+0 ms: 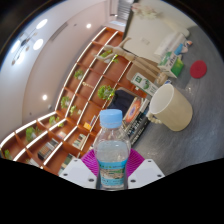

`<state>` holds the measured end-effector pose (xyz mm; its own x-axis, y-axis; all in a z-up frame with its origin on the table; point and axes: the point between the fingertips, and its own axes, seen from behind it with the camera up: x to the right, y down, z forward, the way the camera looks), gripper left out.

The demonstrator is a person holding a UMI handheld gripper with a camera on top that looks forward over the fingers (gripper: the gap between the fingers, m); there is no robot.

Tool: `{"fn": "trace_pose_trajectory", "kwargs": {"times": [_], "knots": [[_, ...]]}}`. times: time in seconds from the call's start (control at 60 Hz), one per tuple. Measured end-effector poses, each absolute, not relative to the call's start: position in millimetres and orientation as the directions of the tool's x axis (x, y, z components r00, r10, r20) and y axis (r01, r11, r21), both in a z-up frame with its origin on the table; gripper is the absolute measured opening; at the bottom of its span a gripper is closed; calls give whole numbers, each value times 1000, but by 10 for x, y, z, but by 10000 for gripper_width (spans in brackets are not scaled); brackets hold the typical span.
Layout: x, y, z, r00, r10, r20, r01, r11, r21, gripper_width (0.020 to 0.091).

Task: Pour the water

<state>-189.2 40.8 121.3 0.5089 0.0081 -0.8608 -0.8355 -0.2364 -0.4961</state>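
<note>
Gripping a clear bottle [112, 152] between its two fingers, the tool [111, 172] holds it upright at the centre of the gripper view, clenched on the lower body with a magenta pad [91, 160] showing beside the bottle on one side. The bottle carries a pale blue cap [112, 118] and a blue-and-white label [112, 170]; the print on the label is too small to read, and no brand can be made out. The bottle's base is hidden behind the fingers, so the level of any water inside cannot be judged.

Beyond the bottle and off to one side, well apart from it, a cream cup [171, 107] appears with its open mouth turned towards the camera; its contents cannot be seen. It seems to sit on a worktop [135, 125] cluttered with dark items that are hard to tell apart. Farther back, a red round object [198, 69] and a green one [177, 64] stand near a pale wall unit.

The whole scene is tilted. Wooden shelves [75, 95] run diagonally behind the bottle, carrying small green plants [105, 92] in a row. Bright ceiling lights [38, 34] glare above, washing out detail there.
</note>
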Motion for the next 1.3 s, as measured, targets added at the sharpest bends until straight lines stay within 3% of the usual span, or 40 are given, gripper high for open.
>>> {"fn": "trace_pose_trajectory", "kwargs": {"times": [0.217, 0.5, 0.8, 0.917, 1.0, 1.15, 1.3], "knots": [[-1540, 684, 1579, 55, 25, -998, -985, -163, -58, 305], [-1235, 862, 1749, -372, 48, -927, -923, -125, 364, 319], [-1218, 954, 1679, -476, 16, -879, -873, -133, 470, 318], [-1254, 922, 1690, -425, 12, -905, -897, -139, 420, 319], [-1289, 892, 1745, -281, 4, -960, -949, -148, 277, 320], [-1303, 797, 2088, 281, 61, -958, -943, -167, -287, 321], [-979, 804, 2334, 761, 32, -648, -641, -116, -759, 332]]}}
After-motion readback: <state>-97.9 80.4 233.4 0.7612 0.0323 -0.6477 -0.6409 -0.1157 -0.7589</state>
